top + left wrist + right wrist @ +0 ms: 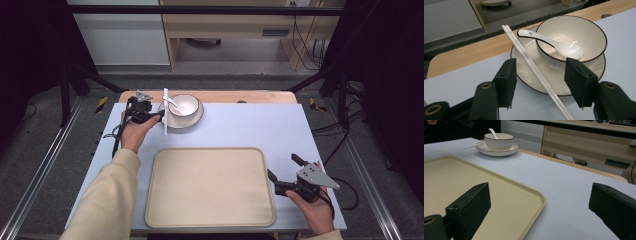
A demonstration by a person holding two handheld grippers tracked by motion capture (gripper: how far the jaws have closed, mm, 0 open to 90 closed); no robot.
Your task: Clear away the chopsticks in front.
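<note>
My left gripper (539,82) straddles, jaws spread, white chopsticks (534,67) lying across the saucer (524,75) rim beside the bowl (574,37); my right gripper (282,175) hangs unclenched by the tray (210,187).

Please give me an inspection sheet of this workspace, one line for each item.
Surface: pale blue mat on a wooden table, flat.
Job's things: white chopsticks lie across the plate rim; bowl on the plate, spoon inside it; beige tray bare.
Clutter: nothing seen.
Grippers: left gripper open, jaws either side of the chopsticks; right gripper open, beside the tray's right edge.
Cables: black cable trails from the left gripper.
Surroundings: dark frame rails, wooden furniture behind.
</note>
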